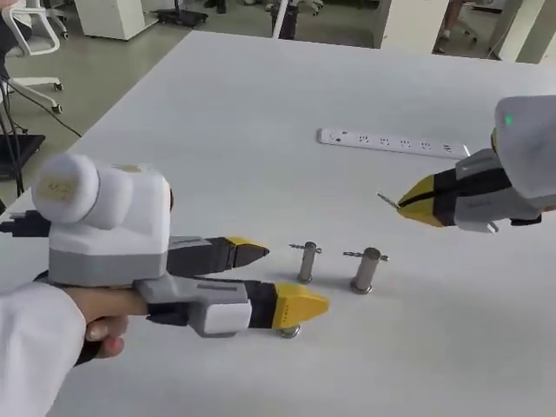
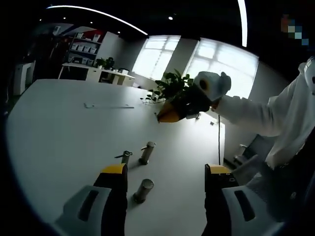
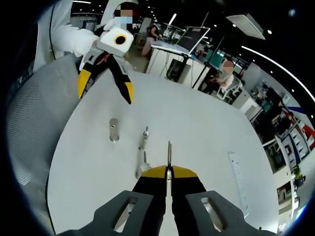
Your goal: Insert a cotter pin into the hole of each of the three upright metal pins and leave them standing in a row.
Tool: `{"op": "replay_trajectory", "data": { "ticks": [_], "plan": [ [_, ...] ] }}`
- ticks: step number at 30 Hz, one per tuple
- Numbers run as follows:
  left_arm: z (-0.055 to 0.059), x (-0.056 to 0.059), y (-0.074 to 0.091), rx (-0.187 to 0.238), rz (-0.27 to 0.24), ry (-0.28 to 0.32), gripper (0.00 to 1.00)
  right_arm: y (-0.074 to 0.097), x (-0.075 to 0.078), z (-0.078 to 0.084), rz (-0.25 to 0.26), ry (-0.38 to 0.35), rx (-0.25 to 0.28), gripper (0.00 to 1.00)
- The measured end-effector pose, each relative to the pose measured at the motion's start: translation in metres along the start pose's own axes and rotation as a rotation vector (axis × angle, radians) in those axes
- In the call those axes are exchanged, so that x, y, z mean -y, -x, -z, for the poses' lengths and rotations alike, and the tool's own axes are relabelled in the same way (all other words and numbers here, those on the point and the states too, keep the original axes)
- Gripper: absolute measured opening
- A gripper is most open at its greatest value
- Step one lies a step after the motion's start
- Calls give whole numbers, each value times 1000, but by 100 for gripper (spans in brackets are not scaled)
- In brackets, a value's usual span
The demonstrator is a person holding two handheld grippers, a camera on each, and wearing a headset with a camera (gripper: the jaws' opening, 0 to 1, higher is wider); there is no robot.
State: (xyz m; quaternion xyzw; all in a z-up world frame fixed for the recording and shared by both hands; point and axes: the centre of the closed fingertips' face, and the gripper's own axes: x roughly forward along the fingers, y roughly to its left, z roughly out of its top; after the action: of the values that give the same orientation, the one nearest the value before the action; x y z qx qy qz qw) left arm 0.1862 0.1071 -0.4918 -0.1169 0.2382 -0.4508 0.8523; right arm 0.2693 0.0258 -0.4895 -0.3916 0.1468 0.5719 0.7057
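- The broad, matt white surface (image 1: 217,130) stretches away ahead of both grippers. A long white power strip (image 1: 395,142) lies flat on it, beyond the right gripper and well apart from the pins.
- The left gripper (image 1: 274,278), grey with yellow-tipped black jaws, is held low over the surface by a hand (image 1: 104,326) in a white sleeve (image 1: 35,347). Its jaws are spread wide and hold nothing.
- A bare upright grey metal pin (image 2: 142,191) stands between those jaws, nearer the left one in the left gripper view.
- Just ahead of the left gripper's tips stands a second upright metal pin (image 1: 306,261), with a fitted cotter pin (image 1: 302,248) crosswise through its top.
- Beside it, toward the right gripper, is a third upright metal pin (image 1: 368,269), which carries another crosswise cotter pin (image 1: 358,255).
- The right gripper (image 1: 408,204) hovers above the surface beyond the third pin. Its jaws are pressed together on a thin loose cotter pin (image 1: 387,201) that pokes out past the tips.
- Beyond the surface's far edge are a pale grey floor (image 1: 95,69), a white office chair (image 1: 35,35) and a white cabinet (image 1: 113,17).
- The left gripper view shows bright windows (image 2: 226,64), a green leafy plant (image 2: 172,88) and wall shelves (image 2: 83,49) behind the right gripper.
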Motion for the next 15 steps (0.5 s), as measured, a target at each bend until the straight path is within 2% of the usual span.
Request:
{"op": "replay_trajectory", "data": {
  "ticks": [1, 3, 4, 6, 7, 12, 15],
  "plan": [
    [-2, 0, -2, 4, -1, 15, 60, 1, -2, -4, 6, -1, 10, 0],
    [-11, -1, -6, 40, -14, 38, 57, 2, -6, -11, 23, 9, 28, 0],
    [-18, 1, -8, 71, -9, 56, 55, 3, -9, -15, 28, 11, 39, 0],
    [-25, 6, -11, 98, 18, 105, 50, 5, -15, -21, 37, 14, 55, 0],
    [-29, 6, -12, 110, 15, 125, 47, 5, -17, -23, 41, 16, 56, 0],
    [-32, 11, -20, 94, 35, 140, 41, 10, -33, -31, 62, 39, 67, 0],
    [-28, 16, -27, 66, 53, 184, 40, 11, -42, -33, 61, 56, 66, 0]
  ]
}}
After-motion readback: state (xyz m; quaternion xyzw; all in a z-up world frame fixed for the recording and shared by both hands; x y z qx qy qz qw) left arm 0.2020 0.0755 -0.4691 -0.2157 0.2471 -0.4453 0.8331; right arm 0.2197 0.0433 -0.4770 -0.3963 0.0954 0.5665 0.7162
